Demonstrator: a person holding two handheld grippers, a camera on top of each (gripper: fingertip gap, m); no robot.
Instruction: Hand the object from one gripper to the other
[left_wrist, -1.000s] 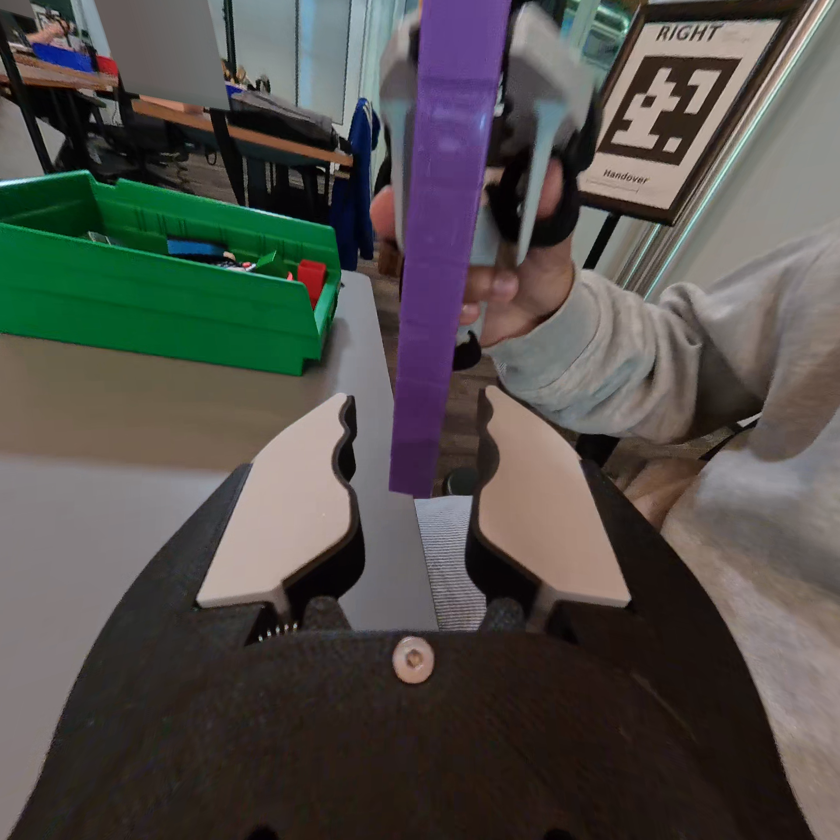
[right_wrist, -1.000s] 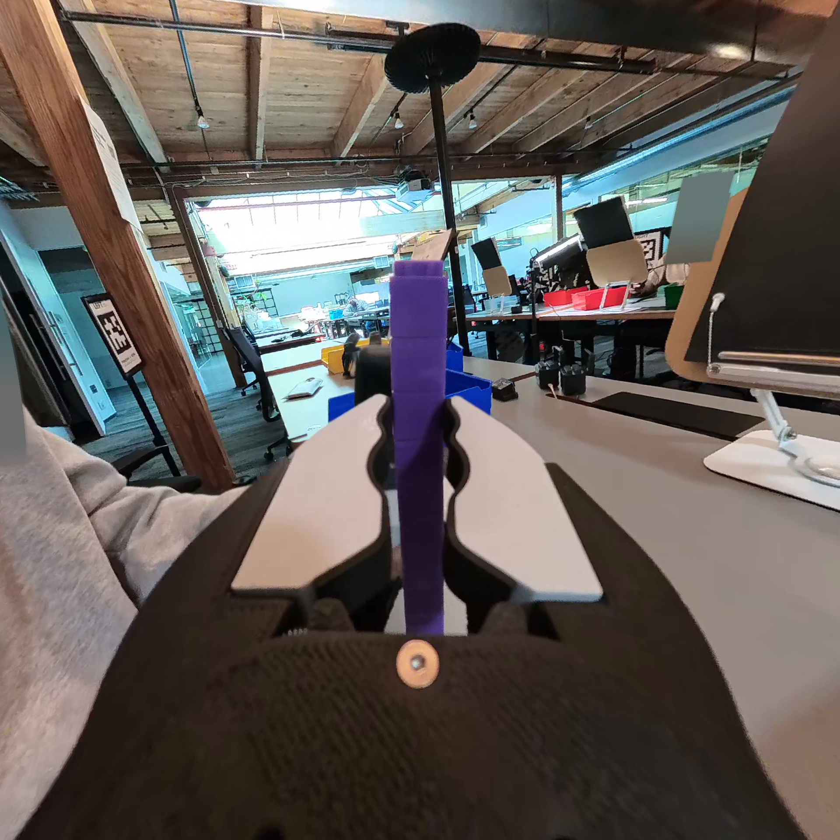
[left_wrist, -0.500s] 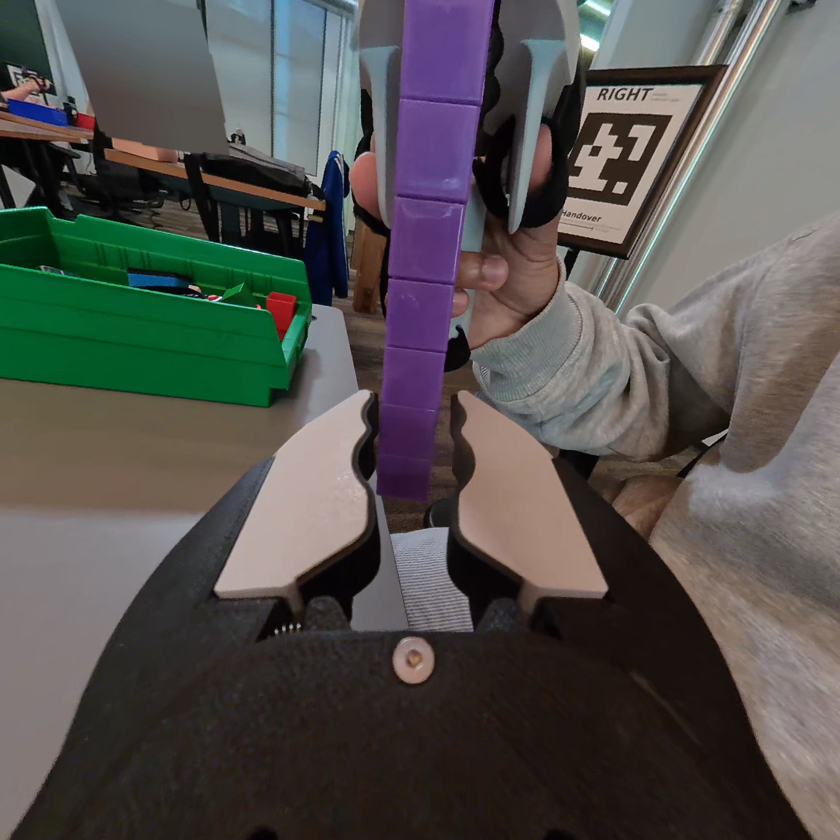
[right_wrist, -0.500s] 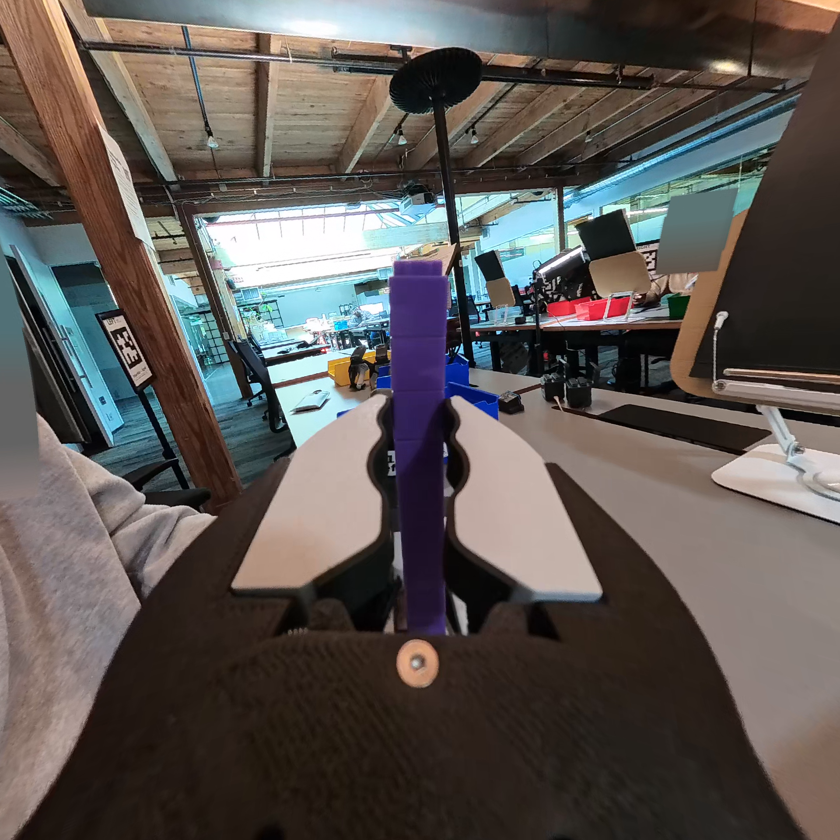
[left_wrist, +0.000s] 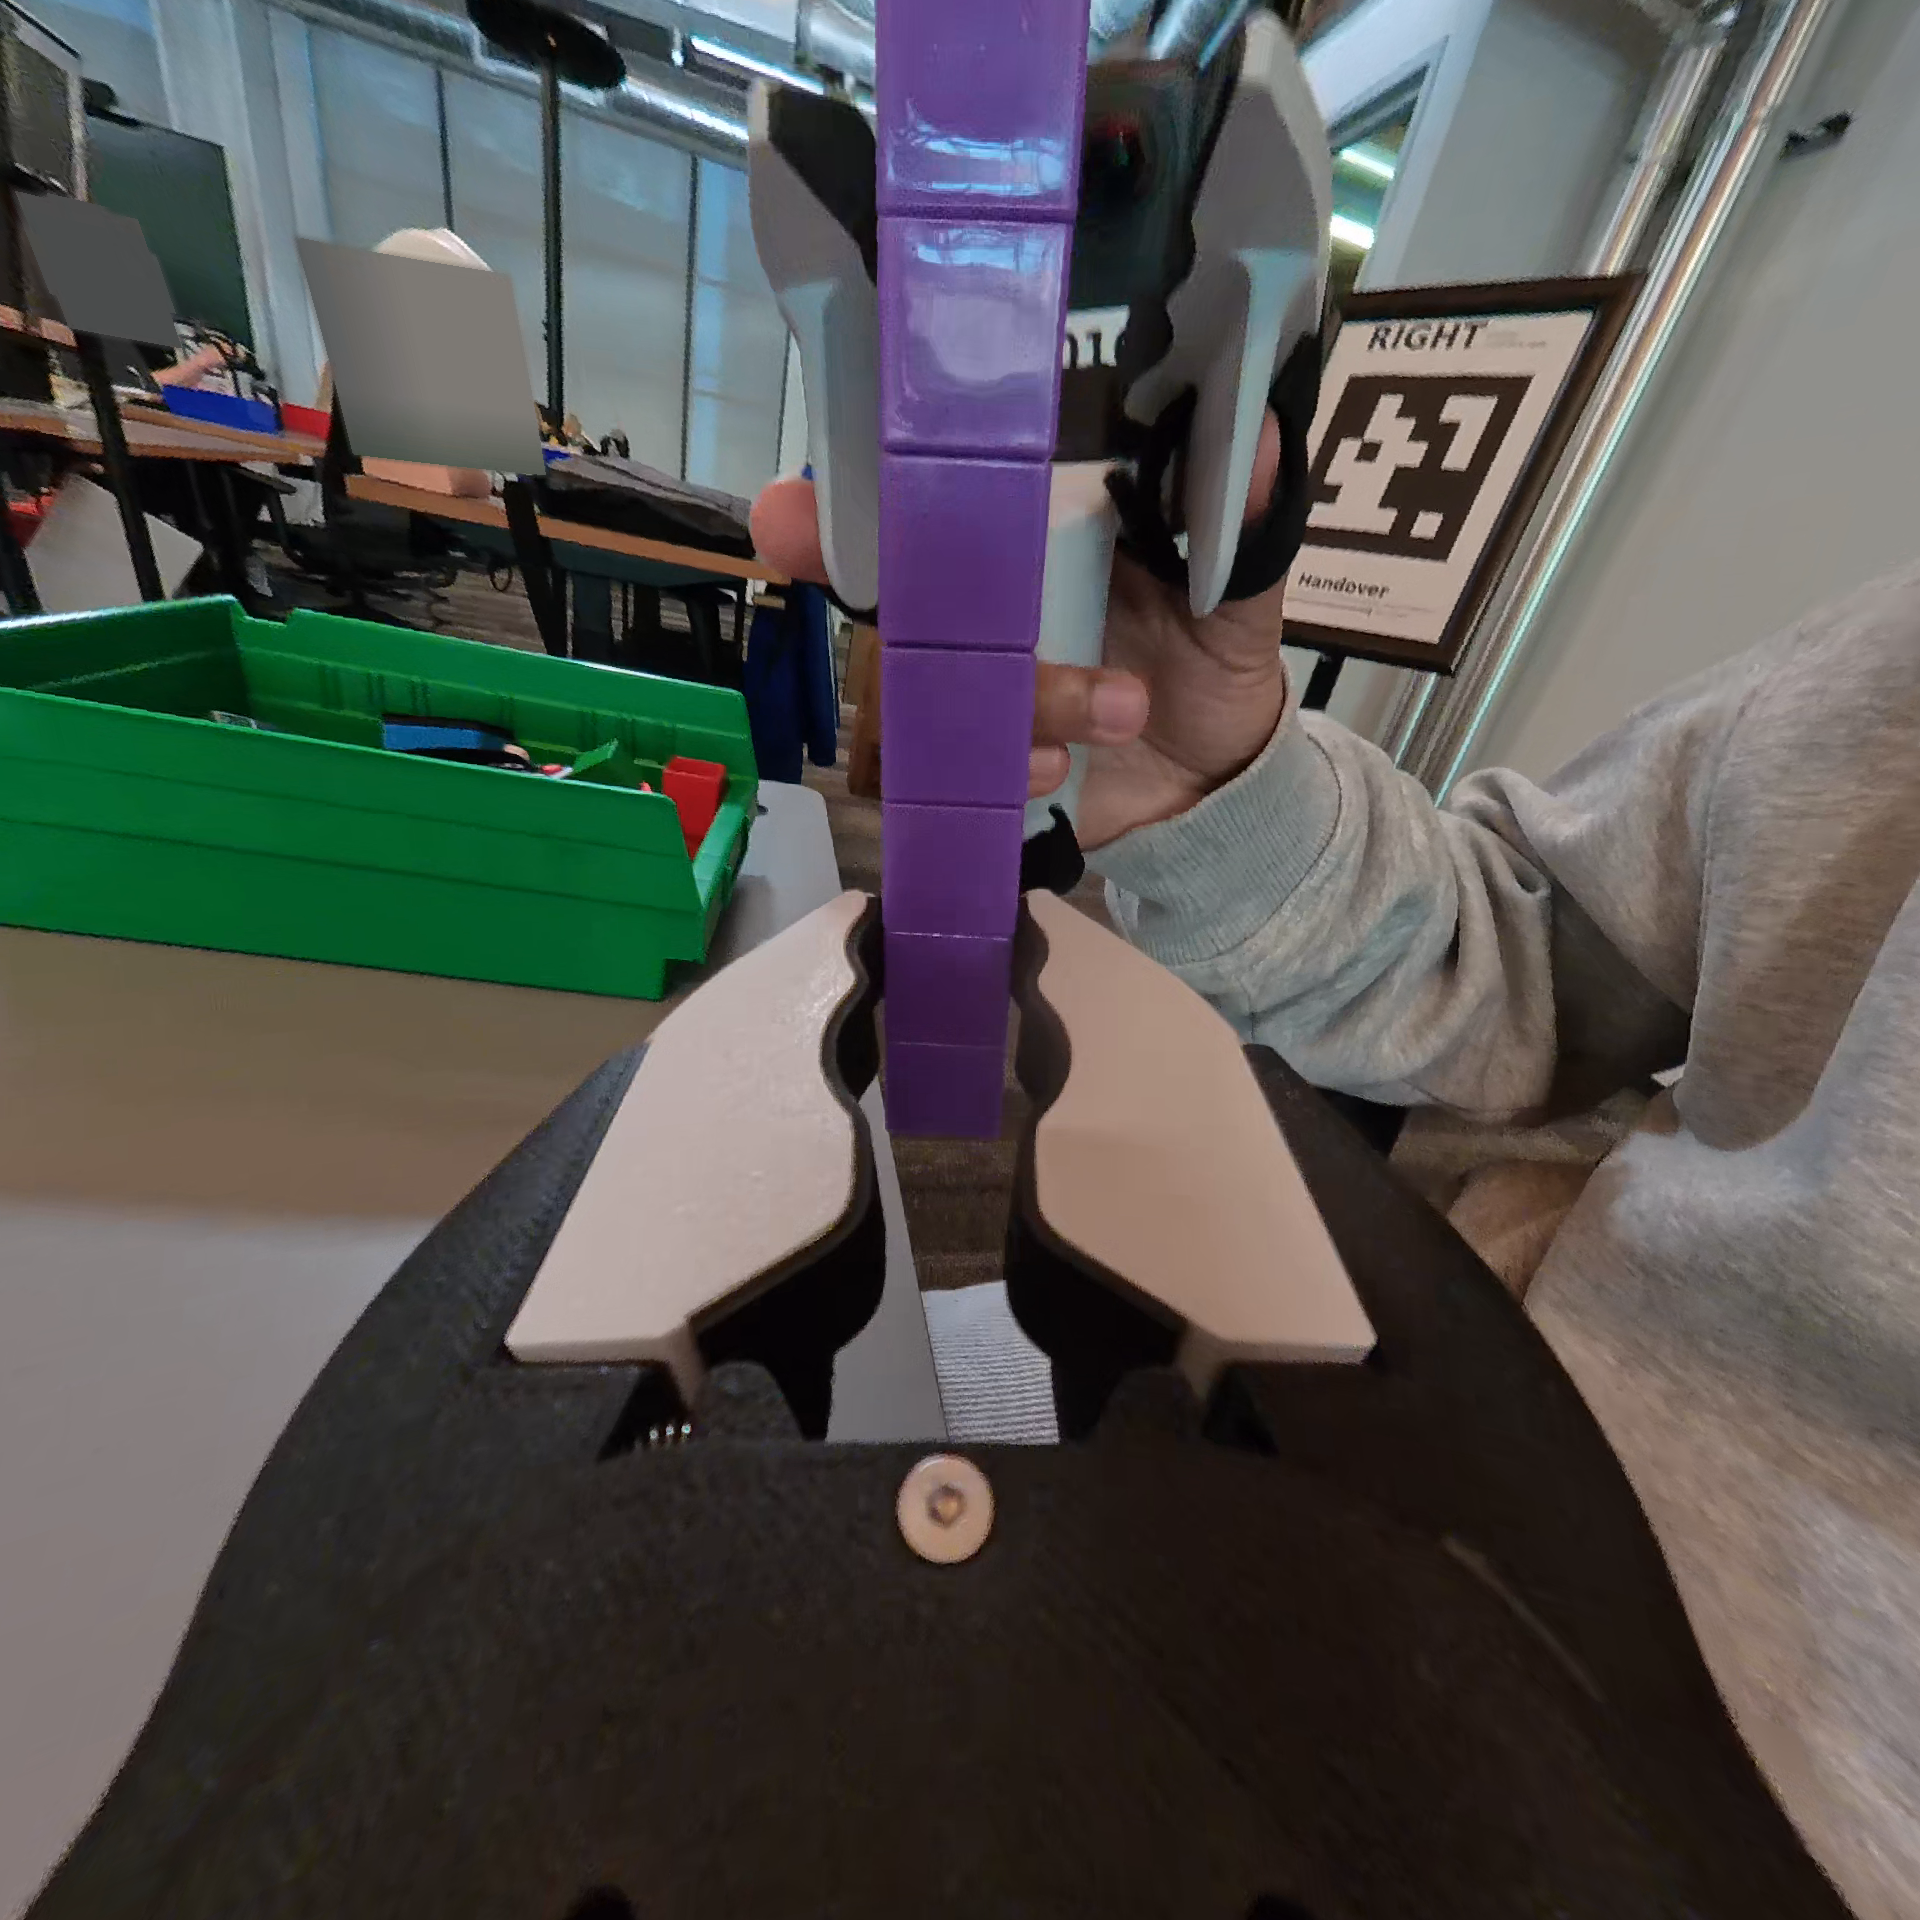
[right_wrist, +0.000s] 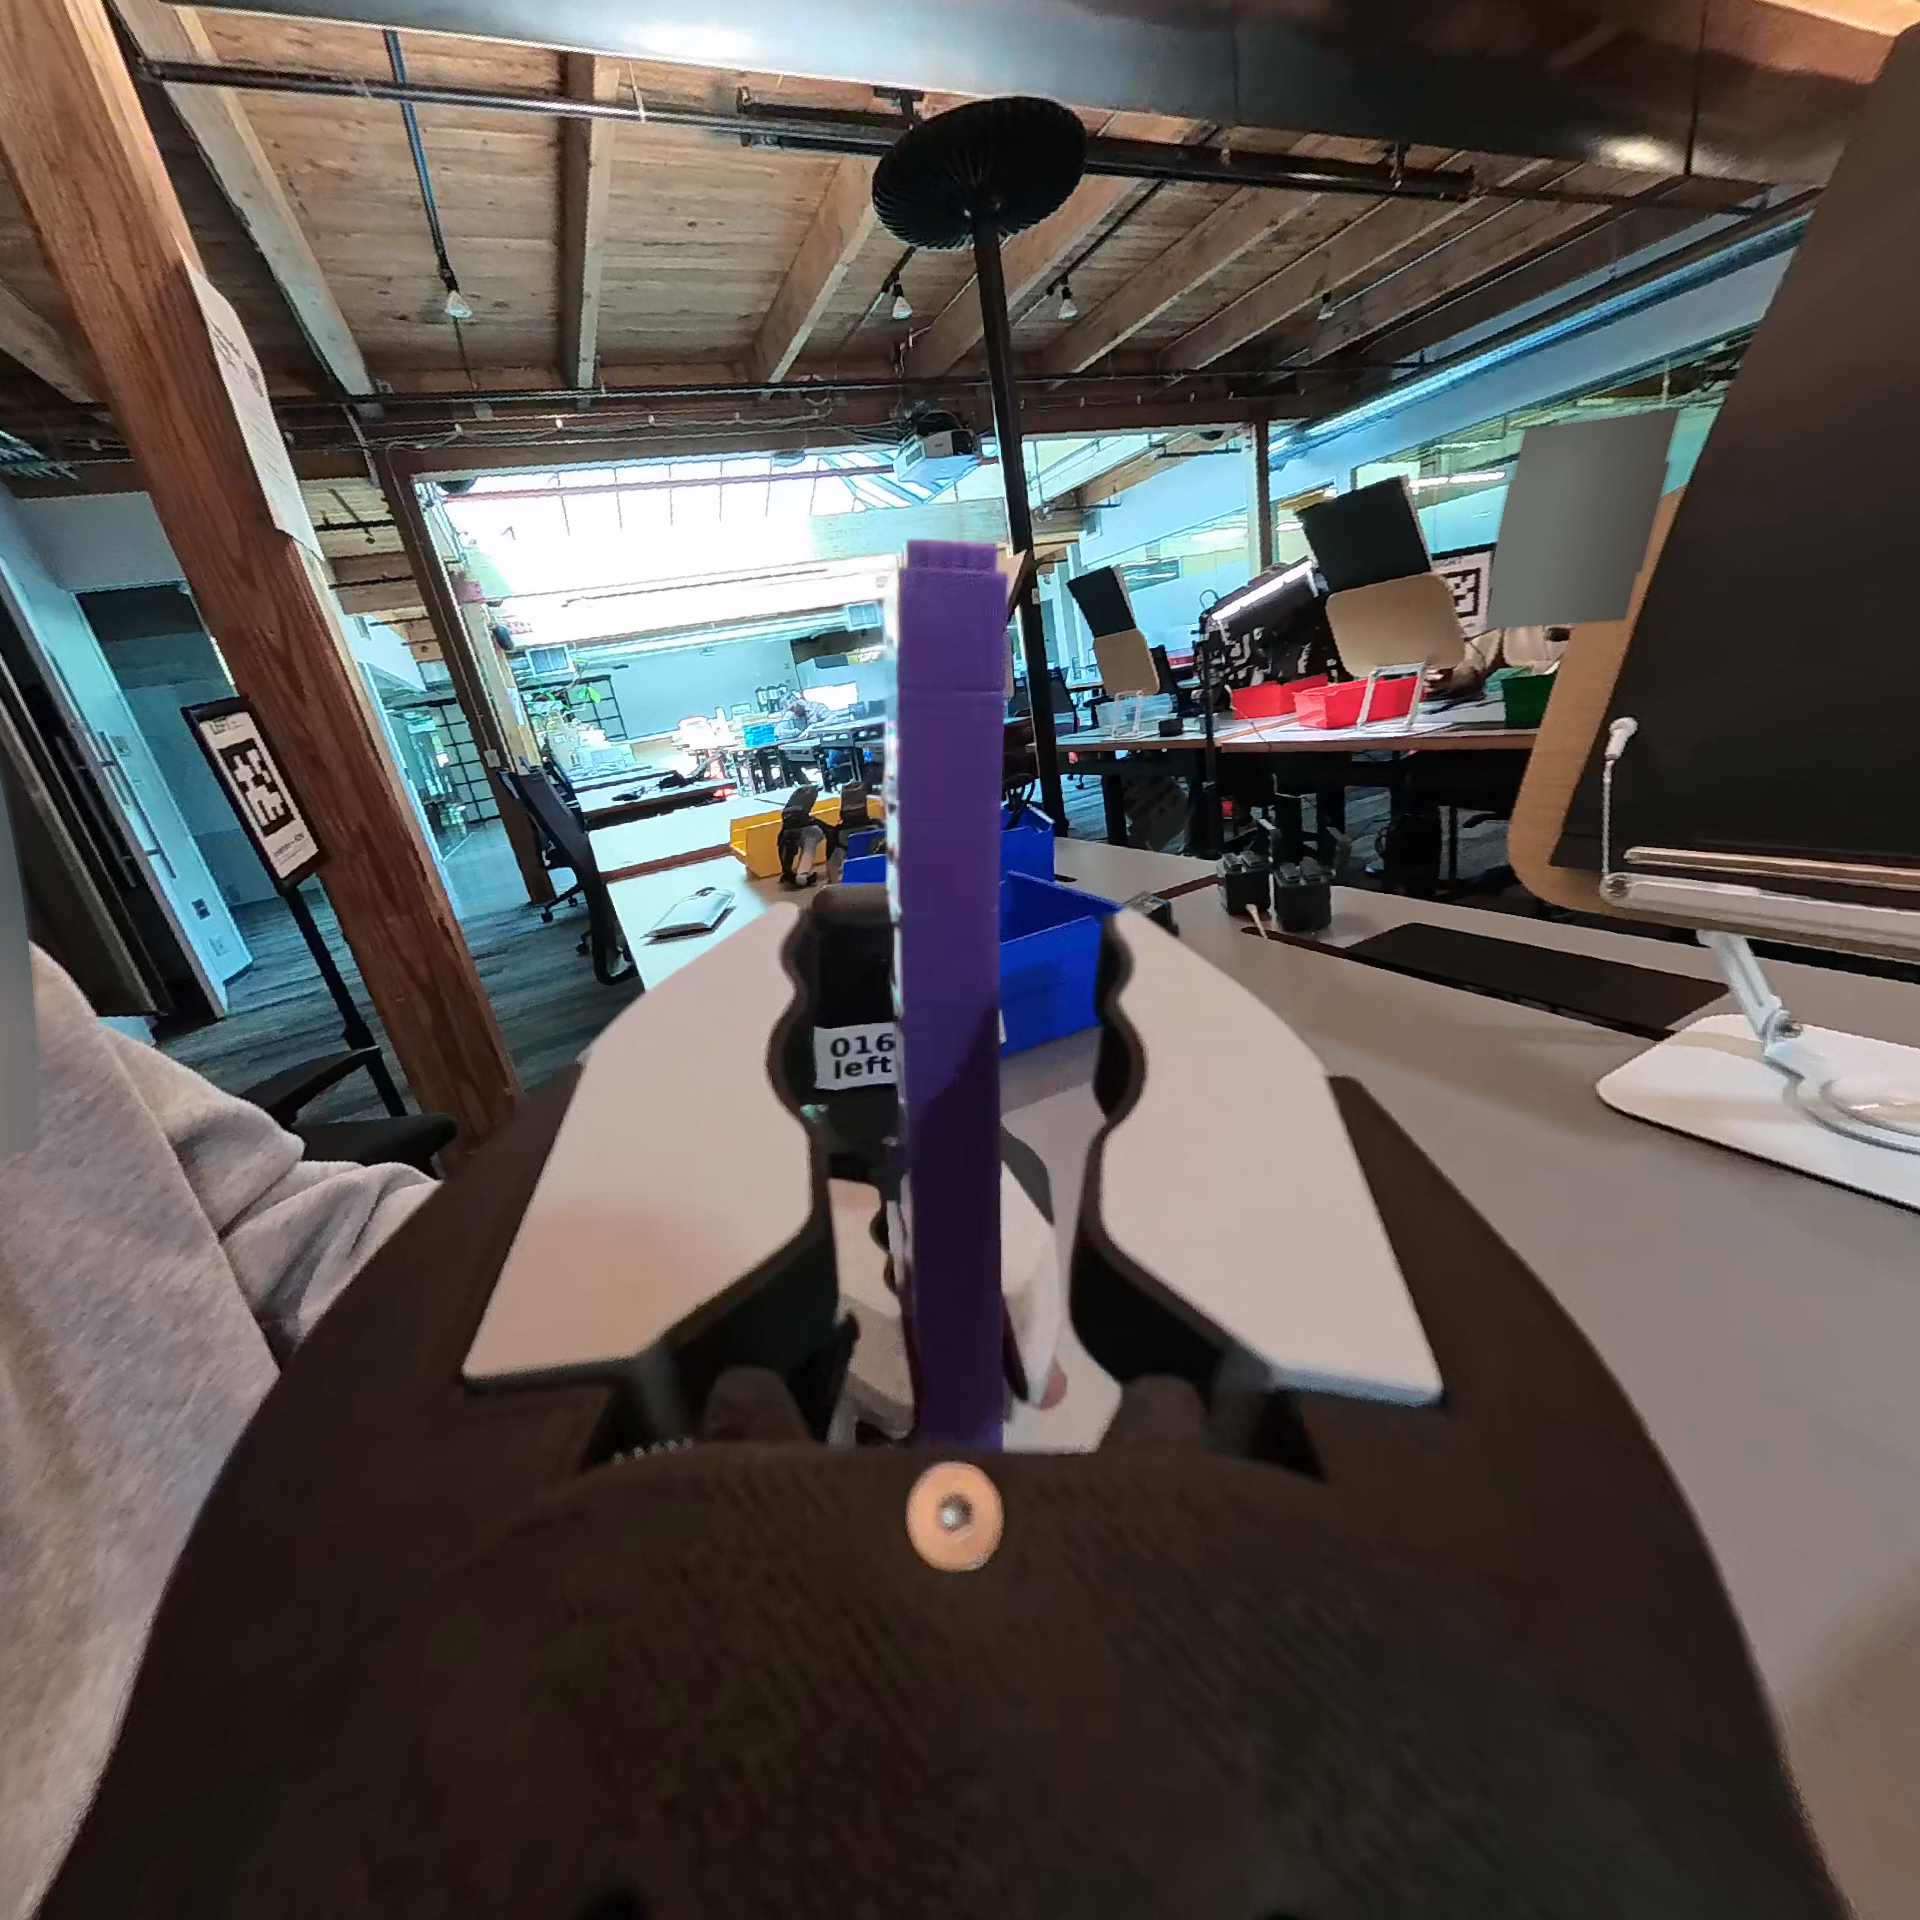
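A long purple bar of joined blocks (left_wrist: 956, 623) stands upright between the two grippers; it also shows edge-on in the right wrist view (right_wrist: 951, 935). My left gripper (left_wrist: 948, 925) is shut on the bar's lower end, both pads pressing its sides. My right gripper (right_wrist: 961, 935) is open, with a clear gap on each side of the bar. In the left wrist view its grey fingers (left_wrist: 1242, 312) stand spread around the bar's upper part, held by a hand in a grey sleeve. The left gripper's black body (right_wrist: 847, 977) shows behind the bar.
A green bin (left_wrist: 343, 862) with small parts sits on the grey table (left_wrist: 208, 1091) to the left. A framed marker sign (left_wrist: 1444, 468) stands behind. In the right wrist view a blue bin (right_wrist: 1049, 966), a white stand base (right_wrist: 1766, 1081) and a wooden post (right_wrist: 208, 520) surround the table. The tips of one gripper are about 11 cm away from the tips of the other.
My left gripper moved up to the bar and closed on its lower end. My right gripper, shut on the bar before, has opened.
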